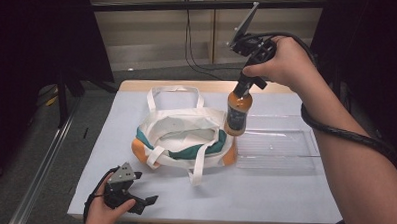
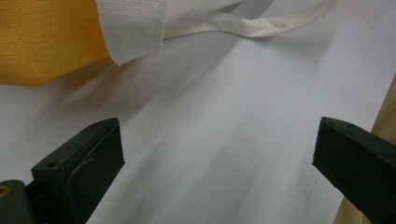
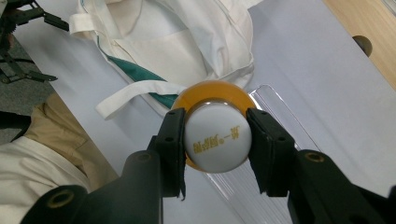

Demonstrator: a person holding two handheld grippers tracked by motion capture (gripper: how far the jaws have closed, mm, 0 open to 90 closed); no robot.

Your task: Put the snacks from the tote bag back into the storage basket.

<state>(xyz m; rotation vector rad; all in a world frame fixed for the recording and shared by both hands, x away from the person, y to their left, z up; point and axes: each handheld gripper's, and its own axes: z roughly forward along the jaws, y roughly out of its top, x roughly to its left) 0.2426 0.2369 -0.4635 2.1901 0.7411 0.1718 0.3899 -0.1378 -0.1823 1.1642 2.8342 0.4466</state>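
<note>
My right gripper [image 1: 243, 86] is shut on the white cap [image 3: 217, 137] of an orange sauce bottle [image 1: 237, 112] and holds it upright in the air, at the right edge of the tote bag [image 1: 183, 136]. The bag is white with teal and orange panels and lies open in the middle of the table. From above, in the right gripper view, the bottle [image 3: 212, 93] hangs between the bag [image 3: 187, 42] and a clear tray [image 3: 275, 107]. My left gripper [image 1: 146, 200] rests open near the table's front left, its jaws wide apart over the bare sheet, close to the bag's orange corner [image 2: 46, 37] and a strap [image 2: 135, 28].
A clear plastic tray [image 1: 278, 145] lies right of the bag on the pale tablecloth [image 1: 263, 194]. The wooden table edge [image 1: 187, 85] shows at the back. A metal rail [image 1: 44, 161] runs along the floor at the left. Dark curtains flank both sides.
</note>
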